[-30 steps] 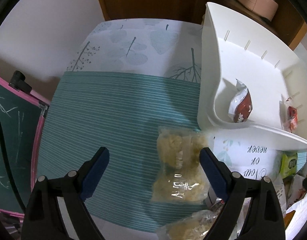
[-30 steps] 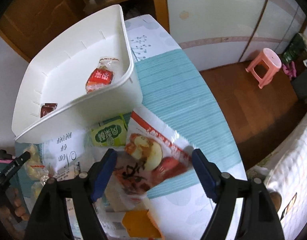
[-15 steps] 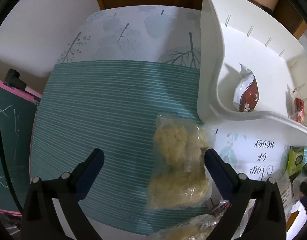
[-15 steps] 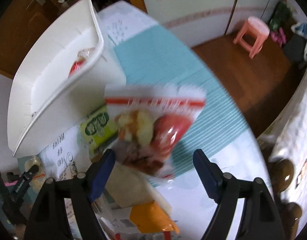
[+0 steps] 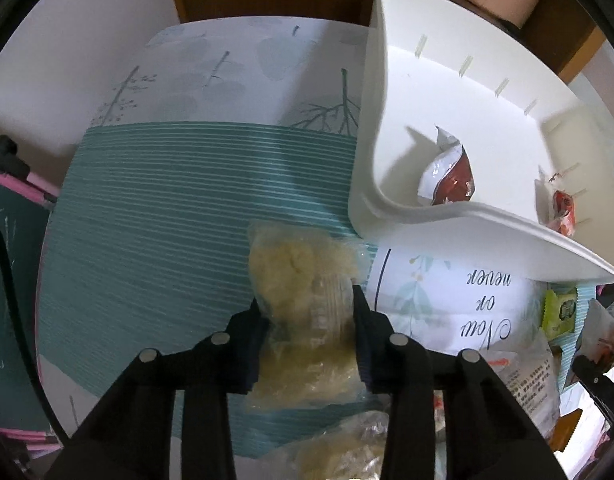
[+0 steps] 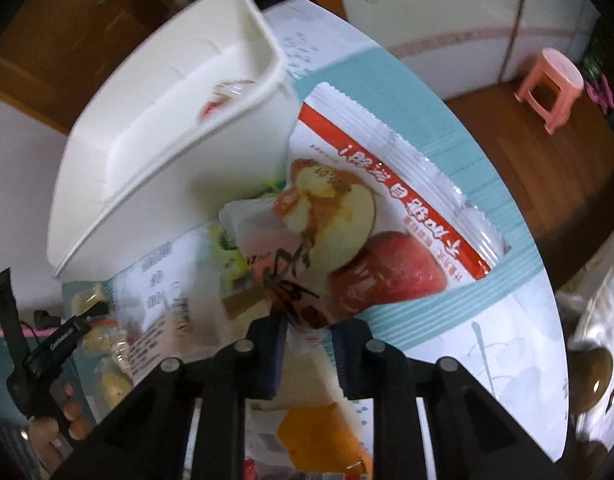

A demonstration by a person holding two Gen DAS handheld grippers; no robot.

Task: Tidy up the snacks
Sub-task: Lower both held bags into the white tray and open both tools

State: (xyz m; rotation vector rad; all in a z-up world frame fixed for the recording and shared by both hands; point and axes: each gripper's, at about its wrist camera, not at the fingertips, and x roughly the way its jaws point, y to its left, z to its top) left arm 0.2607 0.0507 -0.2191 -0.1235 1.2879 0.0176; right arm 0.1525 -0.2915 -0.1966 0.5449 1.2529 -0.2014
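A clear bag of pale yellow snack (image 5: 291, 264) lies on the teal striped tablecloth (image 5: 167, 208), just left of the white bin (image 5: 467, 216). My left gripper (image 5: 307, 304) is closing on the bag, its pads pressing into both sides. In the right wrist view, a large white and red bag with an apple picture (image 6: 347, 220) stands tilted up in front of the white bin (image 6: 167, 152). My right gripper (image 6: 307, 324) is closing and pinches that bag's lower edge. A red and white packet (image 5: 447, 180) and a small red packet (image 5: 563, 208) lie in the bin.
A card printed "Now or never" (image 5: 479, 308), a green packet (image 5: 563, 312) and a second clear bag (image 5: 339, 456) lie near the bin. An orange packet (image 6: 319, 436) sits under my right gripper. The table drops off at right; a pink stool (image 6: 551, 80) stands on the floor.
Both grippers' jaws came in from wide apart. The left ones now squeeze the clear yellow bag. The right ones pinch the apple bag, which has tipped up off the table.
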